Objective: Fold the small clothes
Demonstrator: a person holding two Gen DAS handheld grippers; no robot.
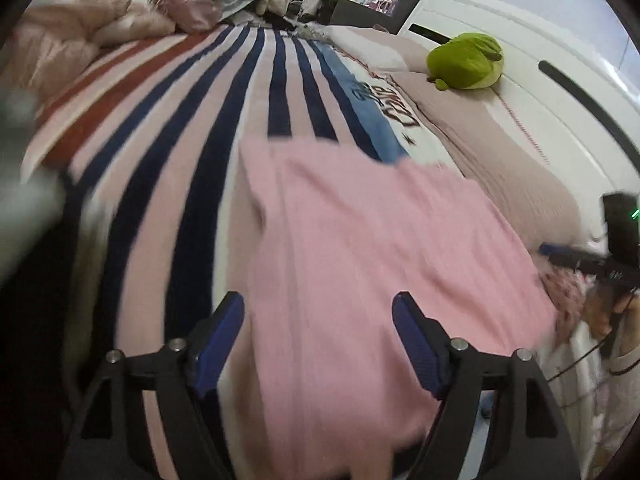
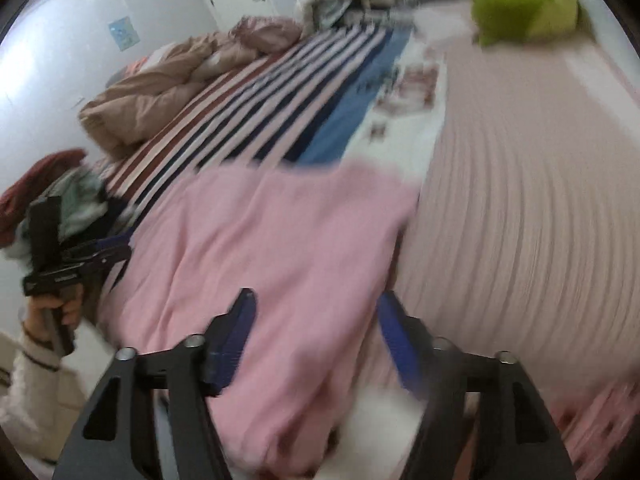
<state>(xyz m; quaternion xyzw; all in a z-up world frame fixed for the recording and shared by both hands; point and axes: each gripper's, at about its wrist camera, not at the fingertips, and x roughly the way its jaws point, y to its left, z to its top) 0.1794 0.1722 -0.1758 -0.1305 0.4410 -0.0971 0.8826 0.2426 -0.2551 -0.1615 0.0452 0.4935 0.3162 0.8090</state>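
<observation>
A pink garment (image 1: 360,264) lies spread flat on the striped bed cover (image 1: 192,128); it also shows in the right wrist view (image 2: 272,260). My left gripper (image 1: 318,320) is open and empty, its blue-padded fingers above the garment's near left part. My right gripper (image 2: 316,320) is open and empty above the garment's near right edge. The right gripper shows at the far right of the left wrist view (image 1: 576,258), and the left gripper at the left of the right wrist view (image 2: 96,256). Both views are motion-blurred.
A green plush toy (image 1: 466,62) sits on a beige ribbed blanket (image 1: 500,160) by the white headboard (image 1: 540,64). A crumpled pink-brown duvet (image 1: 72,36) lies at the far left. A pile of other clothes (image 2: 60,192) sits by the bed's near edge.
</observation>
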